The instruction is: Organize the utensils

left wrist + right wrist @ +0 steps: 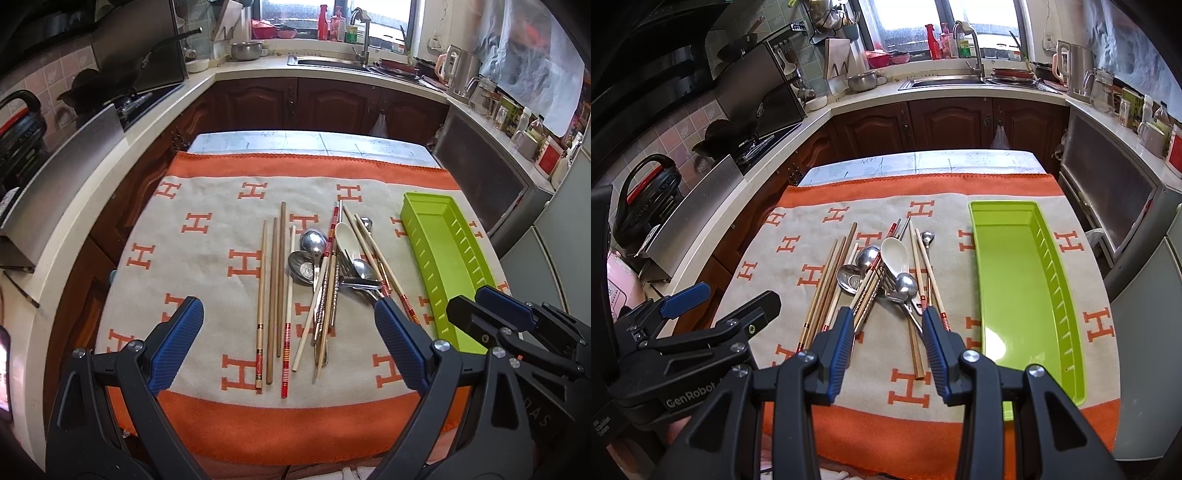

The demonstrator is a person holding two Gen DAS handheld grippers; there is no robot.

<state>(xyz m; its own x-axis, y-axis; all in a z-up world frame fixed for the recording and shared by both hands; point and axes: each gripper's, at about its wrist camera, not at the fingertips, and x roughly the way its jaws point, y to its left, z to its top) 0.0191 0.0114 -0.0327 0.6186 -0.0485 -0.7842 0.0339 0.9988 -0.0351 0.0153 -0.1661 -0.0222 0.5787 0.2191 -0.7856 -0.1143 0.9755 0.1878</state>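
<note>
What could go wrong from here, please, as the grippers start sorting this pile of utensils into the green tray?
1. The chopsticks, spoons and forks lie crossed in one pile, so lifting one piece may drag or flick its neighbours.
2. The white spoon rests on top of other pieces and could slide off.
3. The green tray sits near the cloth's right edge; a nudge from the right gripper might shift it.

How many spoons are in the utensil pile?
5 visible: white spoon centre, two metal bowls left, one below it, a small one far right; others may be hidden.
</note>
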